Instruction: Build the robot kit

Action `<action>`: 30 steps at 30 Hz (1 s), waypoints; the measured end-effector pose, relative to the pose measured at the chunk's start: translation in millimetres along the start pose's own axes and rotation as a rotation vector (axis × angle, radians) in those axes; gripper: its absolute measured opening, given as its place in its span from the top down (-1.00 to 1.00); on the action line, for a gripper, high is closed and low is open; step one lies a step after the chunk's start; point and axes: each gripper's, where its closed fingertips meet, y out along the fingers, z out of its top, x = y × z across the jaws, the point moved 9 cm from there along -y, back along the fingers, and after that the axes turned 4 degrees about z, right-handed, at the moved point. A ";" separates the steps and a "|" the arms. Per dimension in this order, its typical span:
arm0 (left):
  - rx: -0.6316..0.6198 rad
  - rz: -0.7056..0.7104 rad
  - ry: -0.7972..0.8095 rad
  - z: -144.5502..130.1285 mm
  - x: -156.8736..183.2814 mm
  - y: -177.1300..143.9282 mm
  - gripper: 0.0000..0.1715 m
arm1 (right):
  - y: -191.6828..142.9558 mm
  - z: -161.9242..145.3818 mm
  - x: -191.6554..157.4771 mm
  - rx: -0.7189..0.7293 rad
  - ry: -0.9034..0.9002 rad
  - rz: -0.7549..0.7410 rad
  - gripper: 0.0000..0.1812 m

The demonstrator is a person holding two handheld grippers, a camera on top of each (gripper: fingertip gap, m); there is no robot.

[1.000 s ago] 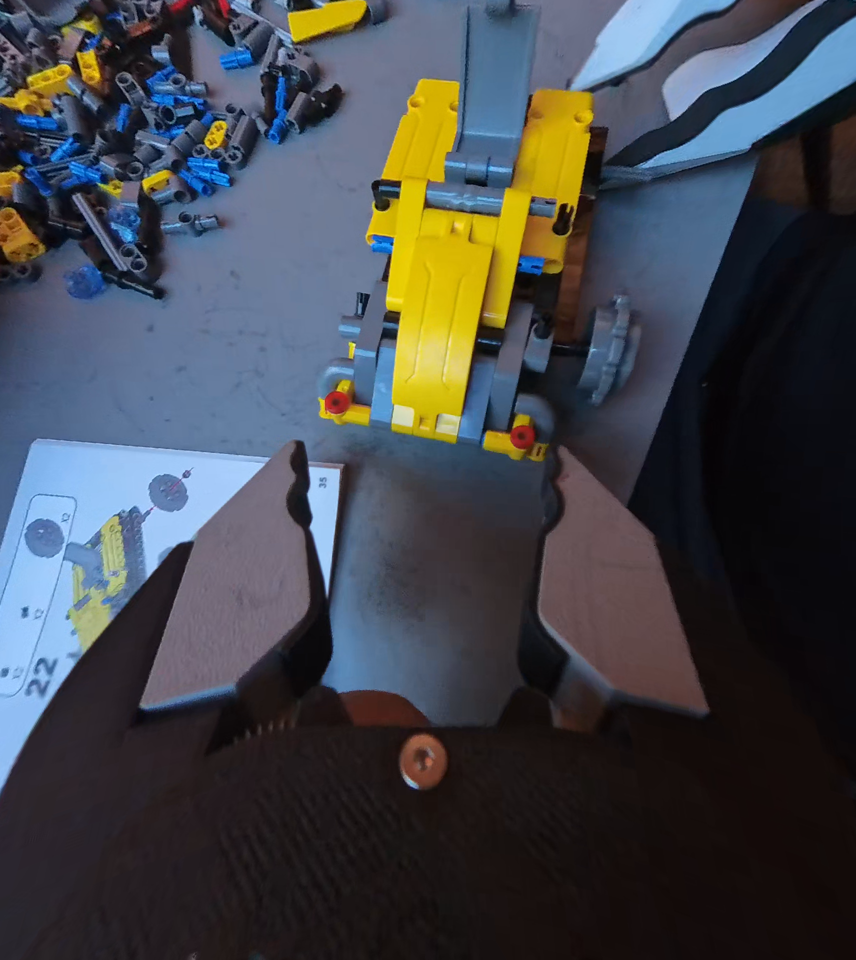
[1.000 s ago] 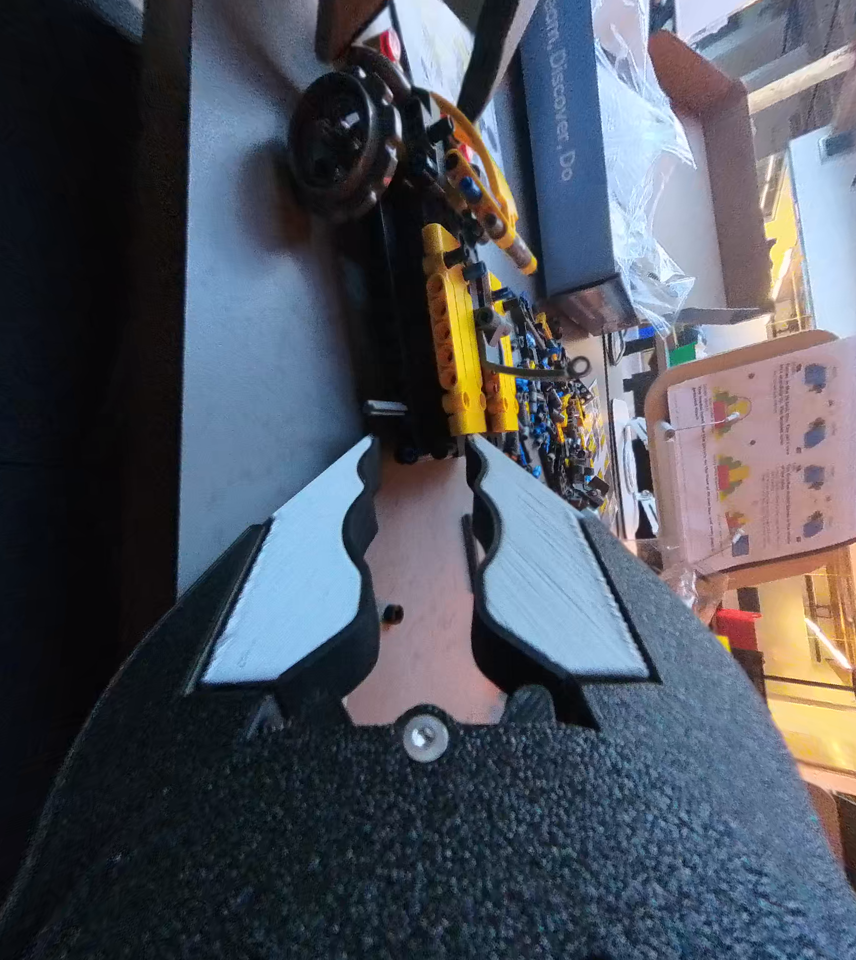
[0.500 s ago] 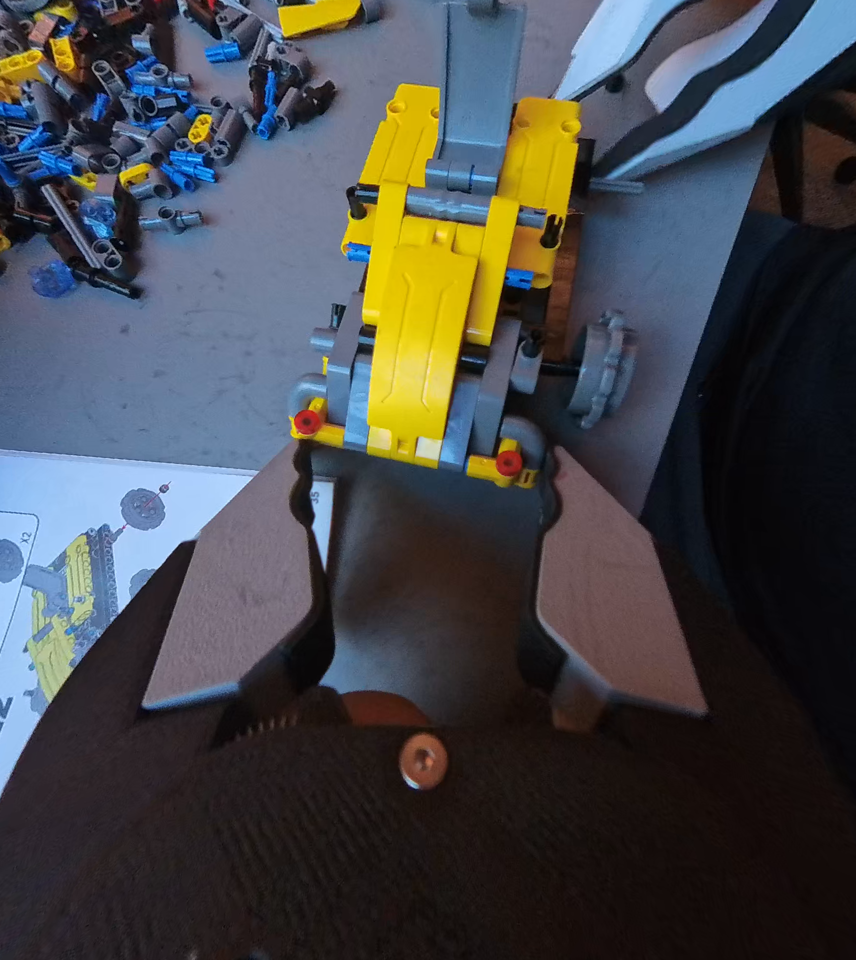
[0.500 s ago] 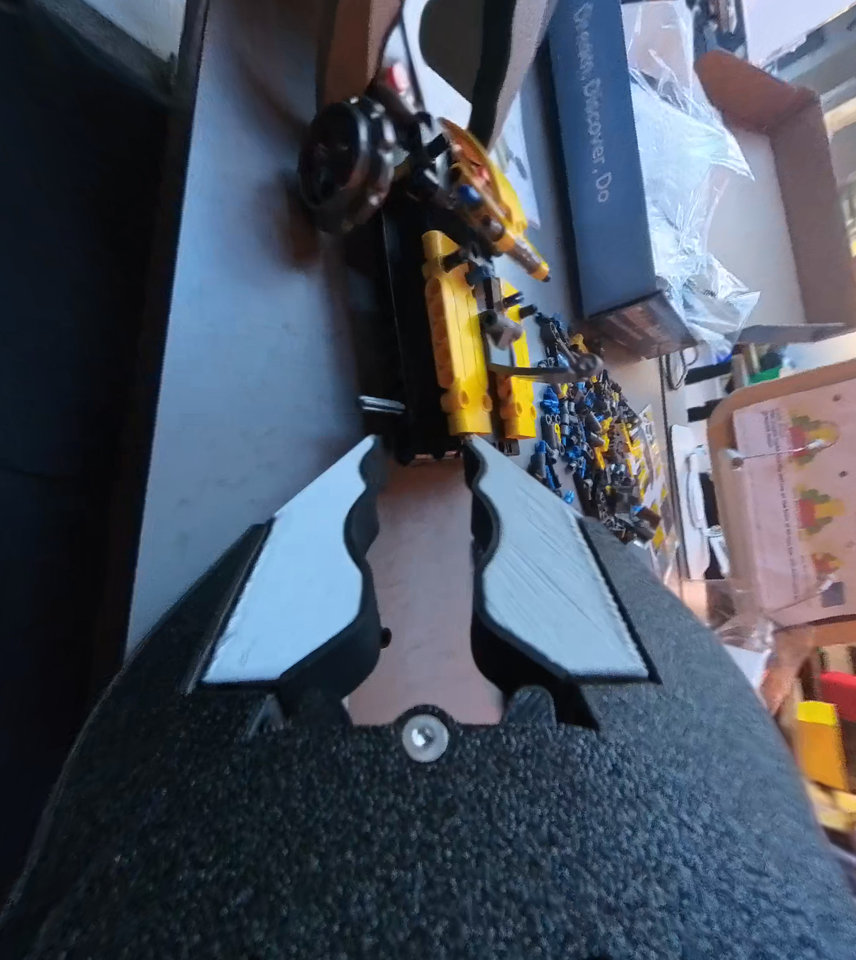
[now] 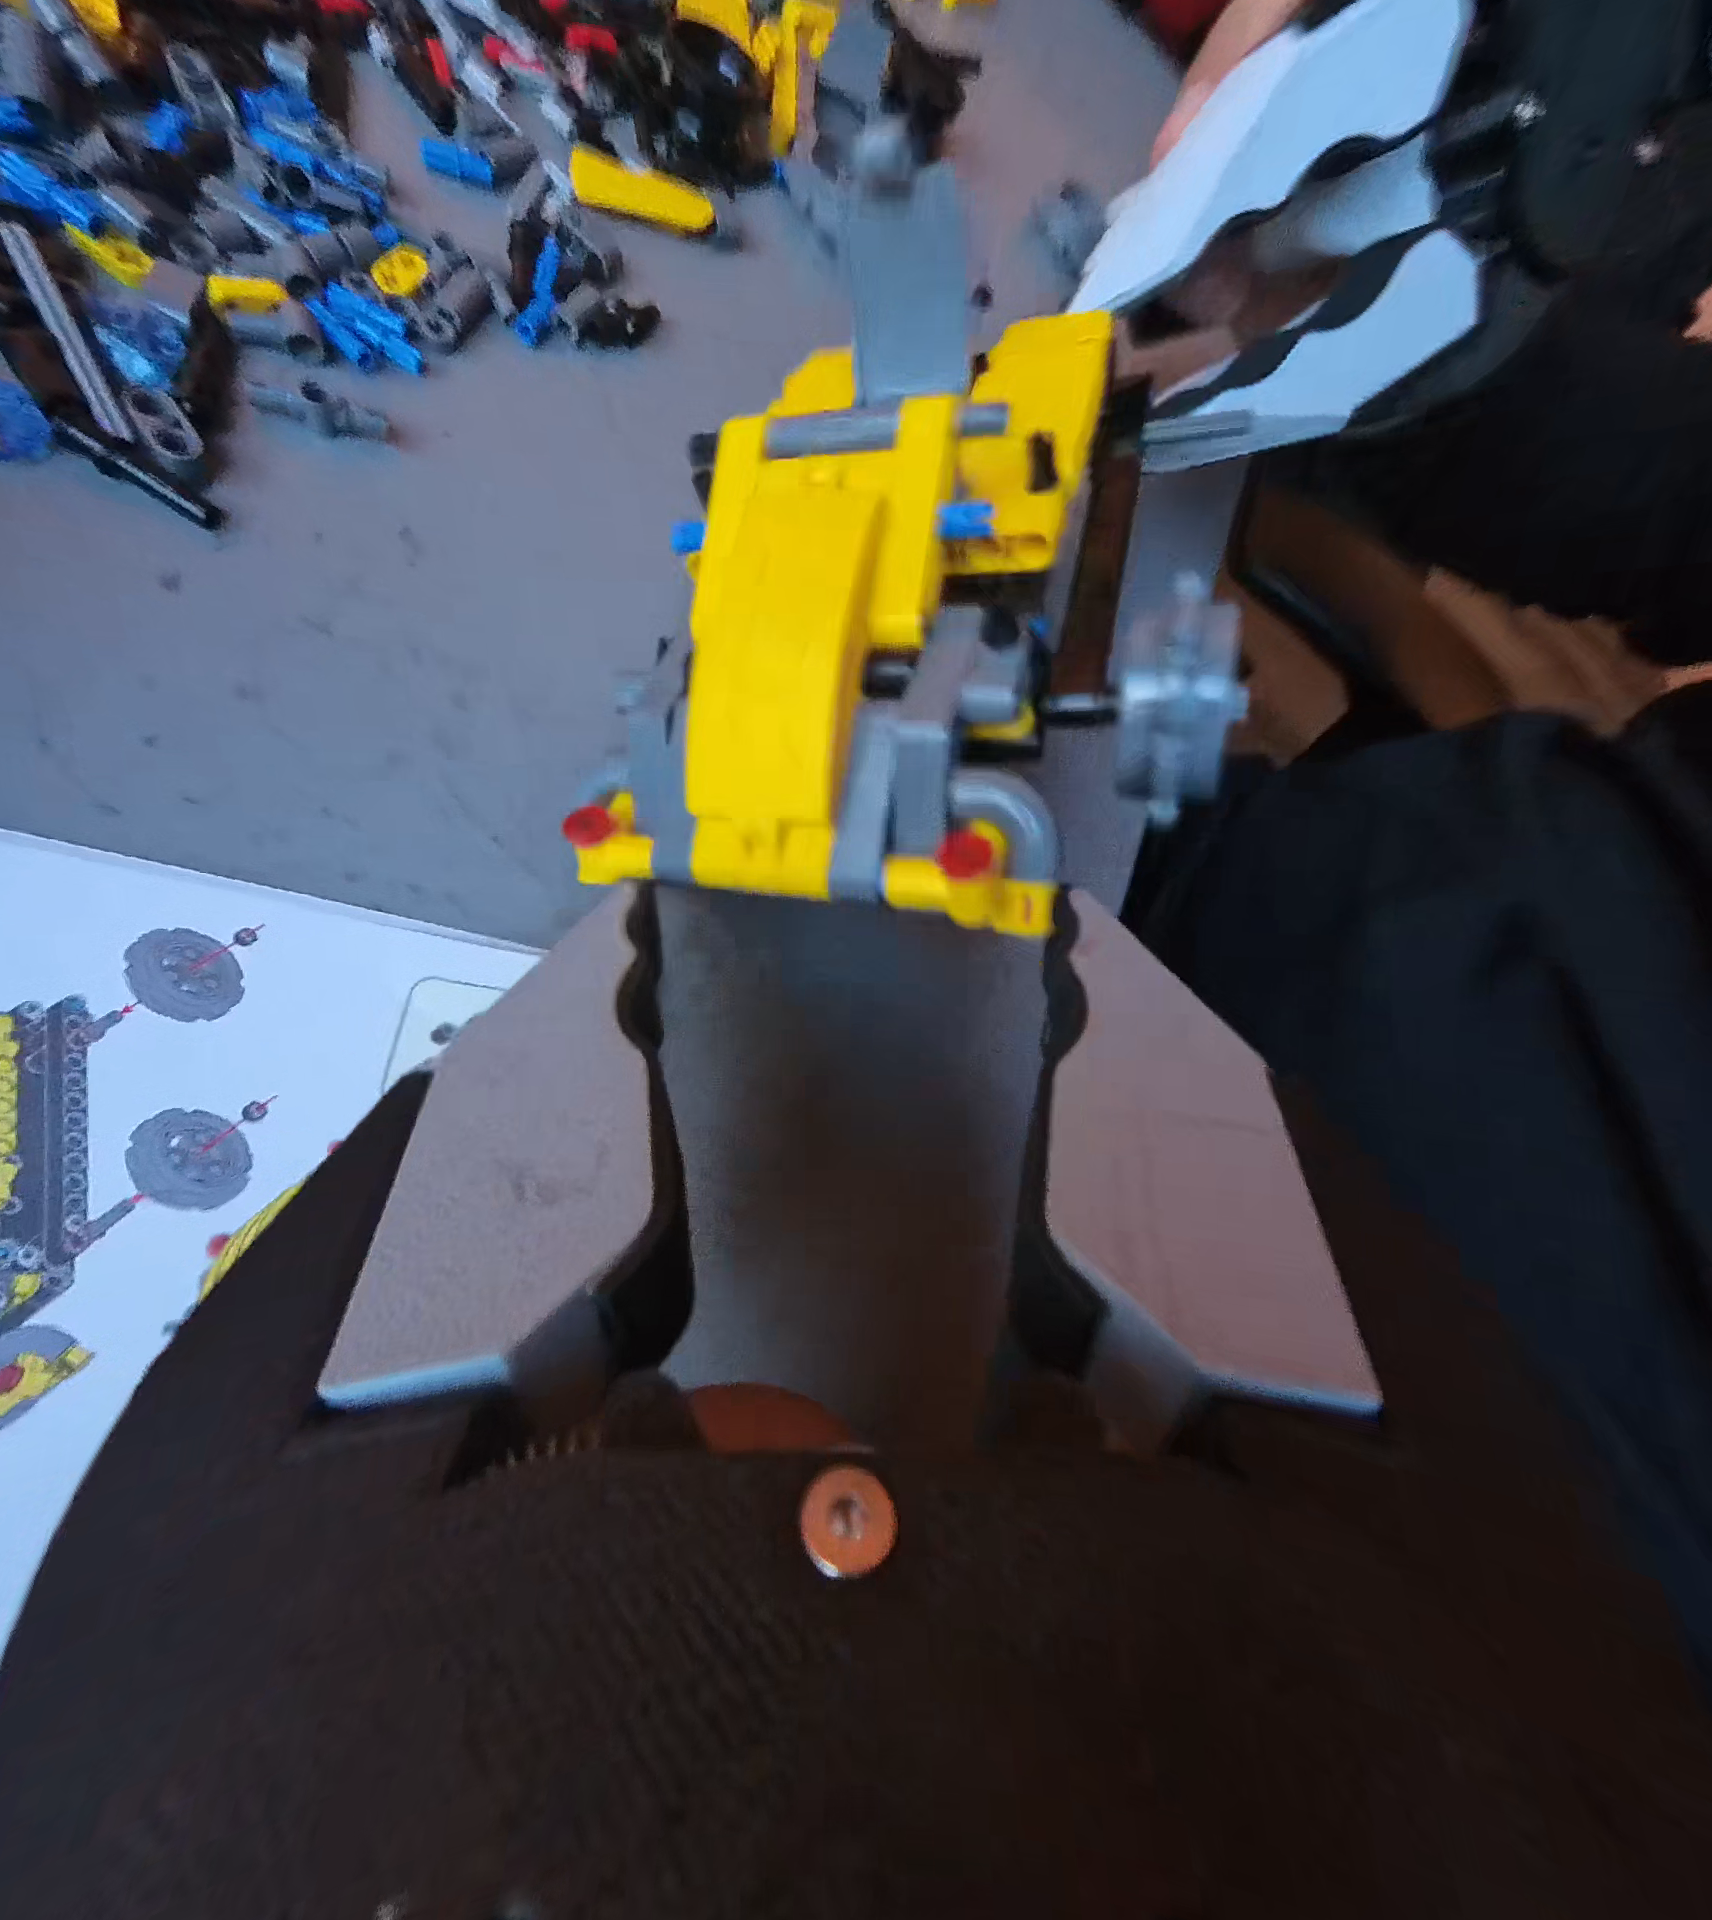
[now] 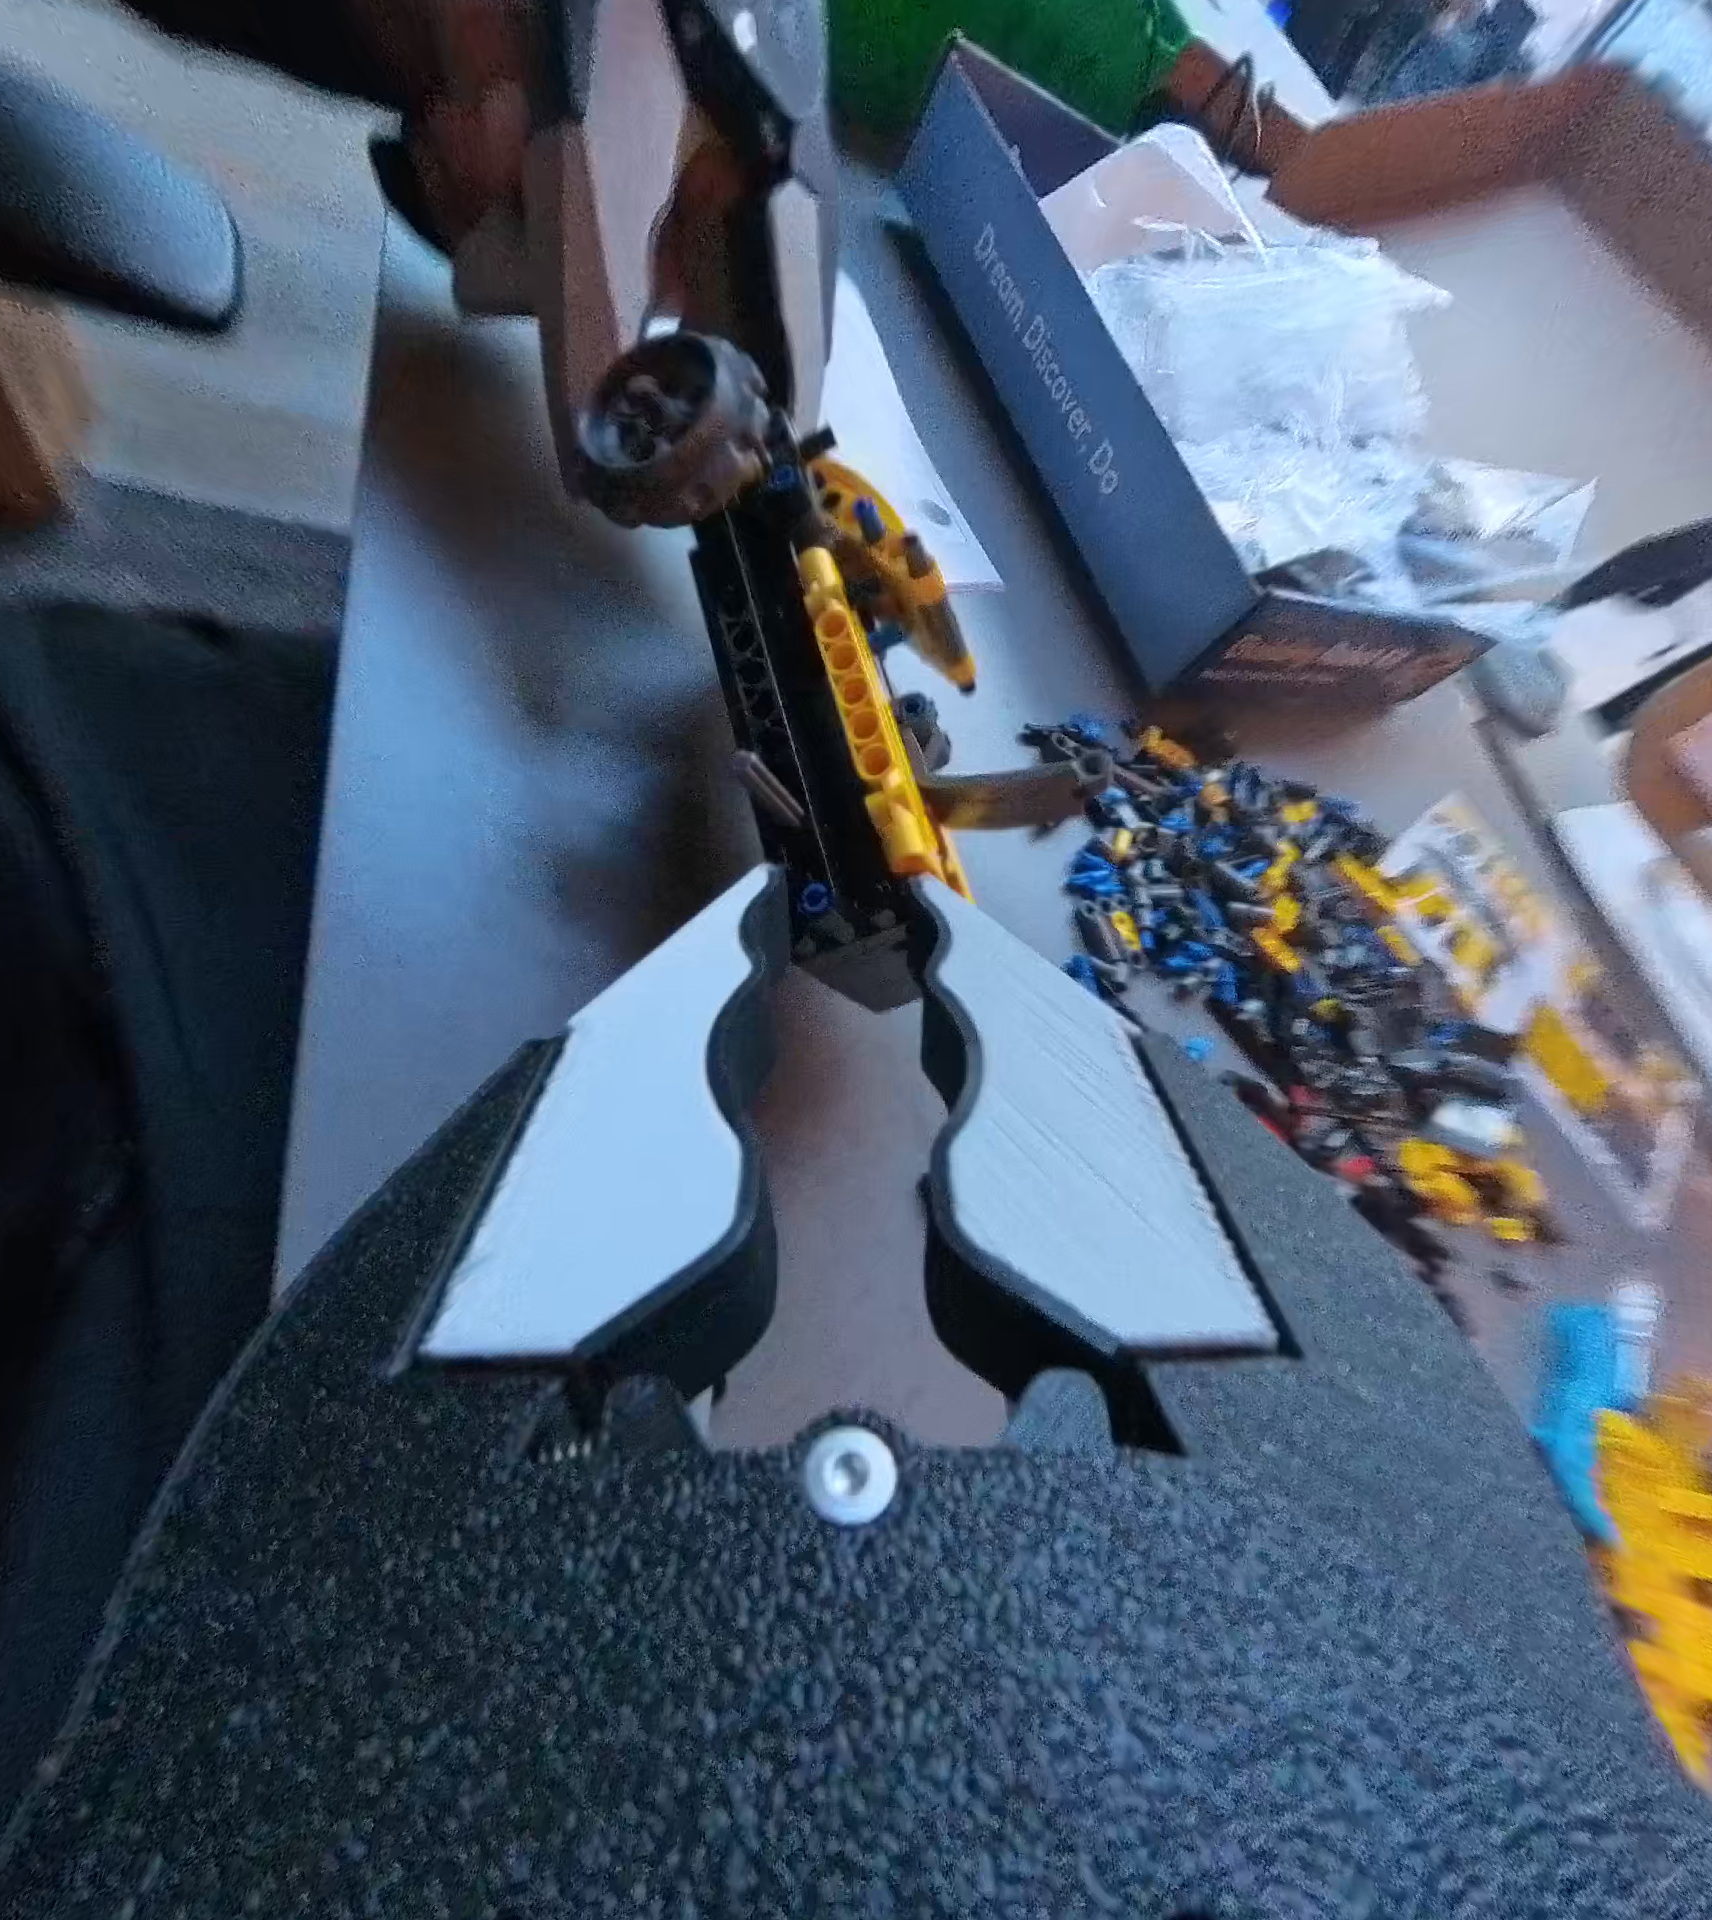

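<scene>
Left gripper (image 5: 847, 914): 2 flat, wedge-shaped fingers (image 5: 509, 1174) in a brownish-tan tone, each with a black wavy inner edge. The housing (image 5: 831, 1714) near the camera is dark with a fine woven texture. 1 round copper-toned screw (image 5: 848, 1521) sits at its centre; a copper-coloured disc shows just beyond it.

Right gripper (image 6: 852, 914): 2 pale grey, finely ribbed fingers (image 6: 623, 1174) with black scalloped inner edges. The housing (image 6: 831, 1714) is black with a coarse pebbled finish. 1 silver screw (image 6: 849, 1474) is fitted centrally.

Person: dark clothing (image 5: 1517, 1039) at the right of the left wrist view; details are blurred.
</scene>
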 end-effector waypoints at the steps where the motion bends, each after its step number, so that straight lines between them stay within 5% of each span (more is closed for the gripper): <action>1: 0.018 -0.030 -0.012 2.0 0.0 -2.9 0.30 | 1.3 0.3 9.8 -0.003 0.107 0.045 0.77; 4: 0.088 -0.073 -0.051 9.3 -2.7 -8.5 0.56 | 10.1 -8.9 33.6 -0.044 0.357 0.172 0.77; 6: 0.068 0.047 0.020 9.6 -11.0 -11.3 0.57 | 13.6 -14.0 43.3 -0.027 0.446 0.221 0.77; 9: 0.071 0.332 0.177 12.9 -25.0 -19.1 0.14 | 15.4 -19.2 54.0 -0.011 0.541 0.289 0.76; 12: 0.119 0.422 0.367 24.5 -28.3 -16.2 -0.08 | 17.0 -22.1 60.4 0.002 0.592 0.344 0.76; 19: 0.148 0.186 0.577 49.7 -15.0 27.2 0.49 | 21.9 -24.5 71.9 0.012 0.653 0.363 0.75; 25: 0.189 0.072 0.375 52.3 -27.3 27.9 0.50 | -15.0 7.1 81.6 0.079 0.478 0.160 0.39; 30: 0.164 0.010 0.343 54.9 -22.0 35.6 0.50 | 41.3 55.2 63.4 -0.056 0.270 0.172 0.38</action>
